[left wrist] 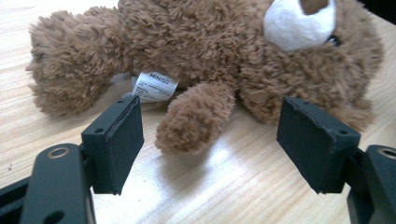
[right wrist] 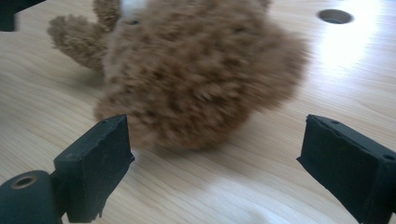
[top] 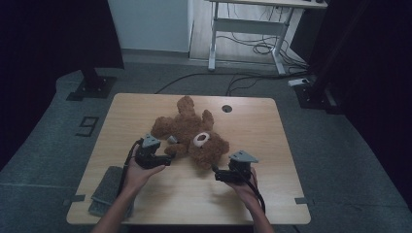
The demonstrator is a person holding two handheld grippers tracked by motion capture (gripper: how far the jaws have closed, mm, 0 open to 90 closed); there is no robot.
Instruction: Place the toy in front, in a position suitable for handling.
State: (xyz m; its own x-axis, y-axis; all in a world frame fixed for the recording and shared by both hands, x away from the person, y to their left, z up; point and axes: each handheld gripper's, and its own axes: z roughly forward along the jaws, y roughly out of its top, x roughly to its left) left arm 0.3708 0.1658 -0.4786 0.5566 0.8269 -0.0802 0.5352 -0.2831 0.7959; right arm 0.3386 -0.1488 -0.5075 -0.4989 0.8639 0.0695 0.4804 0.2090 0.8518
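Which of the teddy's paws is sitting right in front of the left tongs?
The paw beside the white MINISO tag, pointing at the gap between the open left tongs. The other limbs lie off to the side.

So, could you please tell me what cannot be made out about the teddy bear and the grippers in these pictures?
- Teddy bear: its head is motion-blurred in the right gripper view.
- Bear's eyes: cut off by the top edge in the left gripper view.
- Label: small print under MINISO too small to read.
- Grey cloth: partly hidden by the person's left forearm in the high view.
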